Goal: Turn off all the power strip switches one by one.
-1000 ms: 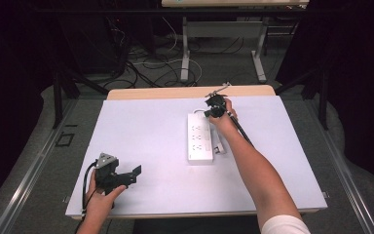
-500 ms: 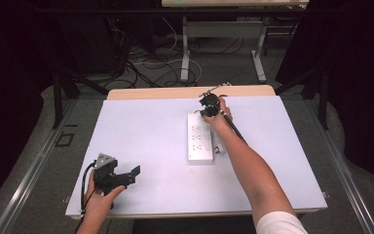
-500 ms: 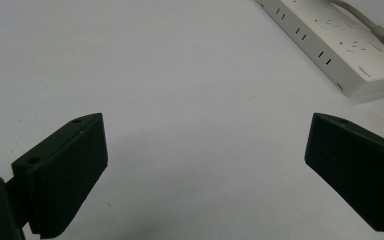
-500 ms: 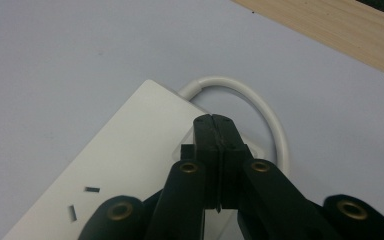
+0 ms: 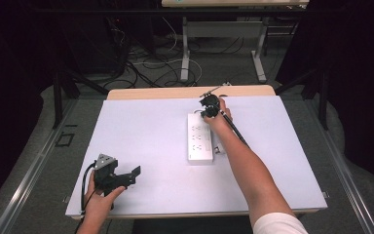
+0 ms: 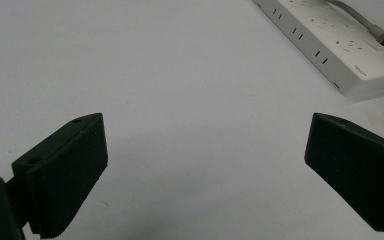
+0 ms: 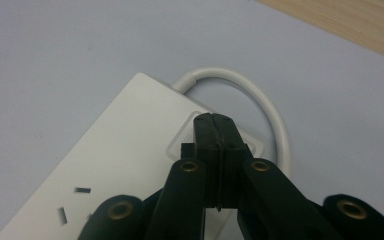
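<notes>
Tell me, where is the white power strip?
In the high view the power strip lies mid-table, right of centre, with the right tongs at its far end.

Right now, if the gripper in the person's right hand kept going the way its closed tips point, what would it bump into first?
The right gripper points down at the white power strip, its shut tips over the square switch panel at the cable end. It would probably meet that panel first; whether it already touches is unclear.

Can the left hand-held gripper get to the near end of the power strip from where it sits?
Probably yes: the left hand-held gripper is open, and bare white table lies between it and the power strip; the right hand-held gripper works the far end.
</notes>
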`<state>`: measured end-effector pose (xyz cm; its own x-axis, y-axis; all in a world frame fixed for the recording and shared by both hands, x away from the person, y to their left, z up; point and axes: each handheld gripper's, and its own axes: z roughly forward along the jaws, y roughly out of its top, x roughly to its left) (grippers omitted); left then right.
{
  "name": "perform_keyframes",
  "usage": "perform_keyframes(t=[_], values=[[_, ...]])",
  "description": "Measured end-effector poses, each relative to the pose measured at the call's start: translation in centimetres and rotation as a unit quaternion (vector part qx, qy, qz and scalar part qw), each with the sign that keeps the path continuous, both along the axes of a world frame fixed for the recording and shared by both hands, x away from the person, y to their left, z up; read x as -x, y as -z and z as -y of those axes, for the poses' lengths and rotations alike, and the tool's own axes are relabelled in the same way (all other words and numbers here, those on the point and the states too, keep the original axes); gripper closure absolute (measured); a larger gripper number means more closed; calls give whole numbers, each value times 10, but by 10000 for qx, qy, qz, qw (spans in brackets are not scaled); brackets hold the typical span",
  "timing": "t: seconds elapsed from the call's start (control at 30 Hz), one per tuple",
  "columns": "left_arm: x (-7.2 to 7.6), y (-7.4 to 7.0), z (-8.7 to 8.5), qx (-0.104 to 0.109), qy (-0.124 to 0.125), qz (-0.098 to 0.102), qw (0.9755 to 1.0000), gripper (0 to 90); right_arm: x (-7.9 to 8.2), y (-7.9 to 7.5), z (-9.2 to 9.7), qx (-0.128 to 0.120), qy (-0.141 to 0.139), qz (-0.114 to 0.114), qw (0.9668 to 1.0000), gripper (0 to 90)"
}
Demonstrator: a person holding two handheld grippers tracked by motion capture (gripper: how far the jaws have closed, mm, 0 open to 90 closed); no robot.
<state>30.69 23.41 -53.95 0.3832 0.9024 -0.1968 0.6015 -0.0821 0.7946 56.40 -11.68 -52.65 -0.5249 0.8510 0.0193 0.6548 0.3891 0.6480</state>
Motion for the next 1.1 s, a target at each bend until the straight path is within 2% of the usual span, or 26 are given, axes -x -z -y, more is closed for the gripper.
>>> perform_keyframes(t=[0.07,0.1,0.2,0.23,0.37,0.43,0.57,0.6,0.63,0.73,0.77,0.83,1.1], values=[[0,0,0,11,-11,9,10000,35,0,0,0,36,-26,22,10000,900],[0,0,0,3,-11,-9,10000,35,0,1,0,-62,-35,92,9999,900],[0,1,0,8,-20,-16,10000,35,1,-1,2,-87,33,24,10000,900],[0,1,0,14,-23,5,10000,35,1,-2,2,-91,24,78,9999,900],[-1,1,-1,3,-35,-5,10000,35,3,-4,3,-9,-57,-12,10000,900],[-1,1,-1,4,-35,-11,10000,35,6,-5,4,-98,-91,-16,9999,900],[-1,1,0,-26,-12,-15,10000,35,9,-8,3,-126,-92,-30,9999,900],[-1,1,1,-18,-19,-2,10000,35,10,-8,4,-165,-147,21,9998,900],[-1,1,1,-16,-16,4,10000,36,12,-10,3,-140,-100,-73,9998,900],[-1,1,2,-22,-11,-16,10000,35,16,-11,3,-149,-123,-116,9997,900],[-1,1,2,-20,-14,-15,10000,36,16,-11,4,-164,-205,-49,9996,900],[-1,1,2,-26,-11,-13,10000,36,18,-12,4,-114,-202,-117,9997,900],[-2,1,3,-36,12,-17,10000,37,25,-15,5,-55,-348,-109,9993,900]])
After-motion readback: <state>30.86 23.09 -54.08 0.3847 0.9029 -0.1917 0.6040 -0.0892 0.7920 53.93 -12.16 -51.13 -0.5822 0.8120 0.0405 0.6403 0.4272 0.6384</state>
